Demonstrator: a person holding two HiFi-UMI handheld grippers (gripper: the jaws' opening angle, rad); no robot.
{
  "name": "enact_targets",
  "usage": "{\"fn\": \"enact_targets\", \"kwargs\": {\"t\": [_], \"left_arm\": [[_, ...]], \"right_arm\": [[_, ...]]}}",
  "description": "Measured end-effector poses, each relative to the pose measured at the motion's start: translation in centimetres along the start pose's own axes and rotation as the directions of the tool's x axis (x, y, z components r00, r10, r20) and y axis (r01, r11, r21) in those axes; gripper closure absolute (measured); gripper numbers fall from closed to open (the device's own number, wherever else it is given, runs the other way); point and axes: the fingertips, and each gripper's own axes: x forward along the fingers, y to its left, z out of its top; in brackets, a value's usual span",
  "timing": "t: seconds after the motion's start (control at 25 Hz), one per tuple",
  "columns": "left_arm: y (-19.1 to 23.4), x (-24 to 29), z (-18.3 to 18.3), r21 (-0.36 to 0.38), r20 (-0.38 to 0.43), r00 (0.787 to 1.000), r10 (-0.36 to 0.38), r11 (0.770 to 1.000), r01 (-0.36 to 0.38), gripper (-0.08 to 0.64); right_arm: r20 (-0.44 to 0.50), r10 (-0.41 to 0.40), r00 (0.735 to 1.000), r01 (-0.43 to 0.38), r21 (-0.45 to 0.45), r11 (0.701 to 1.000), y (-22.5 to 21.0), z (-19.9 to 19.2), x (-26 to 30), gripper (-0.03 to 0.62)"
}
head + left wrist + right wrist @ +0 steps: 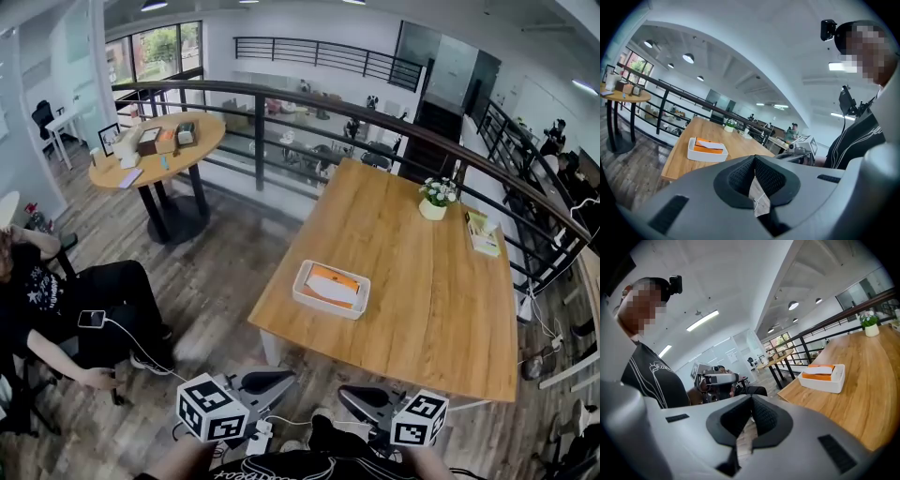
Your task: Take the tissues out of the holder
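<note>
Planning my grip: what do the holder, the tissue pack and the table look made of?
Holder: smooth white, rounded walls, probably plastic, possibly ceramic. Tissue pack: orange wrapper, likely thin film, white tissue on top. Table: light wood, matte, visible grain and plank lines.

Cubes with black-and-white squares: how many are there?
2. One marker cube sits on the left gripper, bottom left of the head view; the other on the right gripper, bottom right. None seems hidden.

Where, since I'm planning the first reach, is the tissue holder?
In the head view the tissue holder sits on the wooden table near its near-left corner, well short of the flower pot.
</note>
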Motion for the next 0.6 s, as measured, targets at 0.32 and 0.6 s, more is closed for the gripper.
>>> {"fn": "enact_targets", "kwargs": {"t": [0.32, 0.6], "left_arm": [[-0.6, 0.2, 1.3, 0.025, 0.009, 1.000, 0.006, 1.000, -0.006, 0.546], [1.5, 2.4, 1.5, 0.029, -0.030, 0.999, 0.025, 0.999, -0.024, 0.546]], "right_arm": [[0.014, 0.007, 1.000, -0.006, -0.021, 1.000, -0.9, 1.2, -0.7, 0.575], [0.040, 0.006, 0.999, -0.006, 0.000, 1.000, -4.5, 2.3, -0.4, 0.575]]}}
